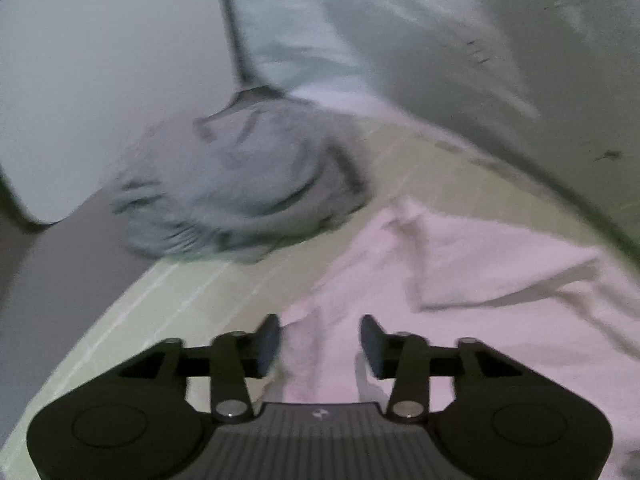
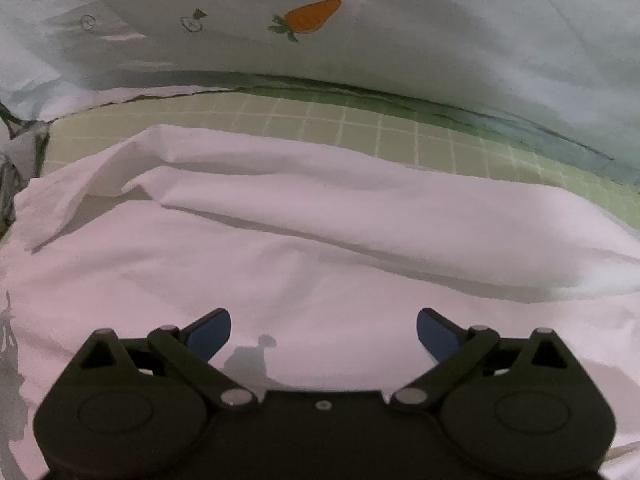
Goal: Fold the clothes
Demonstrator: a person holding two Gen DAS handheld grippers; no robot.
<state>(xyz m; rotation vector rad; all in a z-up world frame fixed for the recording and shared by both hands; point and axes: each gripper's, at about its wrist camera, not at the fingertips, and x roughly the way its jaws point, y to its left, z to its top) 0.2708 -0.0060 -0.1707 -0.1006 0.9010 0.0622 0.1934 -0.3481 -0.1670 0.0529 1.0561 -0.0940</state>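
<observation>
A pale pink garment (image 1: 460, 280) lies spread and creased over a green checked sheet (image 1: 224, 292). My left gripper (image 1: 320, 340) hovers open over its near left edge, with nothing between the fingers. In the right wrist view the same pink garment (image 2: 280, 240) fills the frame, a long fold running across its far side. My right gripper (image 2: 324, 332) stands wide open just above the flat cloth, holding nothing. A crumpled grey garment (image 1: 240, 188) sits in a heap beyond the left gripper, blurred.
A white quilt printed with carrots (image 2: 312, 20) is banked up along the far side of the green checked sheet (image 2: 360, 128). In the left view the pale quilt (image 1: 440, 40) rises at the back right, and a light wall (image 1: 100, 80) stands at the left.
</observation>
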